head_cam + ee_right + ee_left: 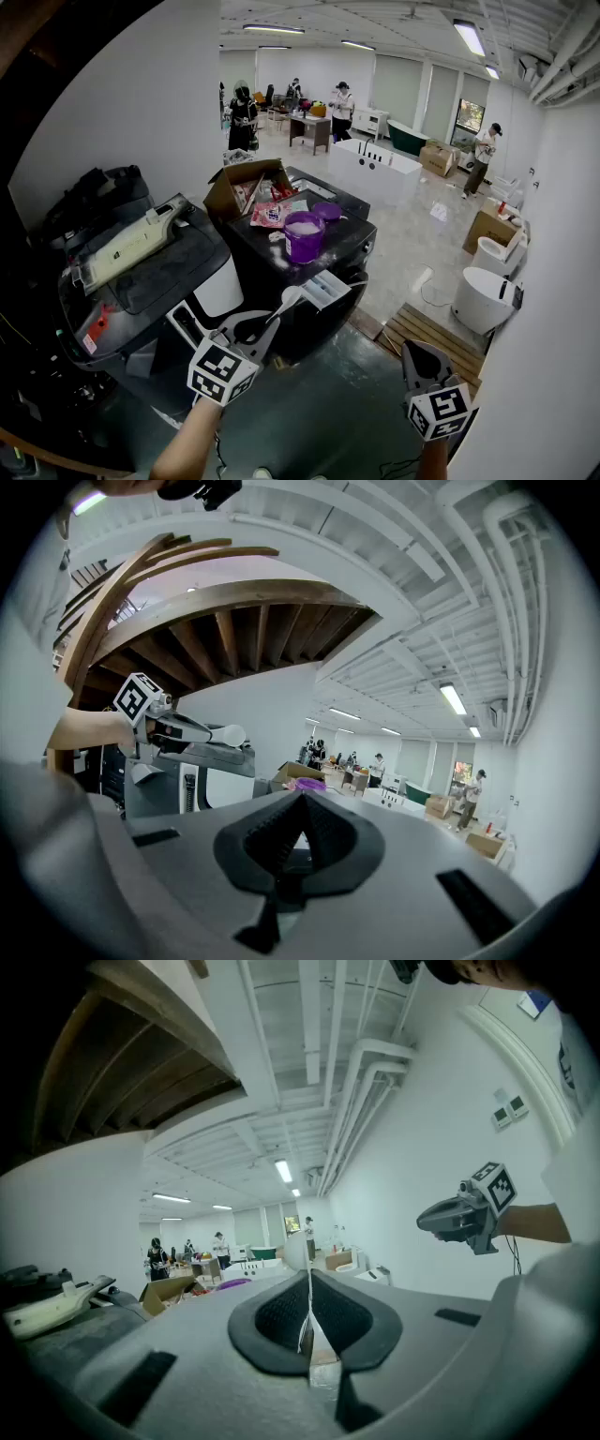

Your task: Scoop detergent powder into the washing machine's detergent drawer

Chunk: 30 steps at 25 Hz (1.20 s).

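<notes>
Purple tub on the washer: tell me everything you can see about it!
The purple tub is round and looks like plastic. It stands upright and open on the dark washing machine, on its top, behind and above the pulled-out white detergent drawer. Pale powder shows inside. A matching purple lid lies just behind it.

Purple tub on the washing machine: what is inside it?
The open purple tub holds pale powder, seen near its rim. Its opaque wall hides how deep the powder goes.

White walls point(122, 112), glossy pale floor point(412, 230), ceiling strip lights point(469, 37), white bathtub point(375, 171), cardboard boxes point(487, 227) beyond.
</notes>
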Each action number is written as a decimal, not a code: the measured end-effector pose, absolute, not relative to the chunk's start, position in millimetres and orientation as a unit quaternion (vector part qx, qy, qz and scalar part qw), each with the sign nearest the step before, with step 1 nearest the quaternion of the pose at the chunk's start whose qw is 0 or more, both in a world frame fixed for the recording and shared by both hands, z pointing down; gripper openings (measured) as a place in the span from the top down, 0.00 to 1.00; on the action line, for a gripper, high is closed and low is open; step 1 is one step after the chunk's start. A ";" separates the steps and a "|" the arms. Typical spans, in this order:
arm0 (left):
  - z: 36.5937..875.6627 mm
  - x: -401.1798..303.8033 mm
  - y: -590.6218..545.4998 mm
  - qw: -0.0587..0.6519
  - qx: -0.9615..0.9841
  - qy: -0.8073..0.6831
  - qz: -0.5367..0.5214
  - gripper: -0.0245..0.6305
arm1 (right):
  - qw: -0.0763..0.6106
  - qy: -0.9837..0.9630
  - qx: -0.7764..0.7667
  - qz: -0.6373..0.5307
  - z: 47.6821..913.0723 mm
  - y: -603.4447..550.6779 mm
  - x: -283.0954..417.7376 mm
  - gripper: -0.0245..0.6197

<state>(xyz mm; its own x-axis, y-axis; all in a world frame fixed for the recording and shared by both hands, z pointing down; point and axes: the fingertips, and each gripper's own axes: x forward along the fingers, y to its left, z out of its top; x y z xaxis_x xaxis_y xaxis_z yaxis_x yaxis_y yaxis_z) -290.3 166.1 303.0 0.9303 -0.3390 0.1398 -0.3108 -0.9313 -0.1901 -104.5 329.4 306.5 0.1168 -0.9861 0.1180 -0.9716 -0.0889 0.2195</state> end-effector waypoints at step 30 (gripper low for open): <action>332.2 -197.7 170.4 0.076 -0.970 0.212 -0.090 0.94 | 0.092 -0.683 0.723 -0.054 315.2 341.1 0.1 0.97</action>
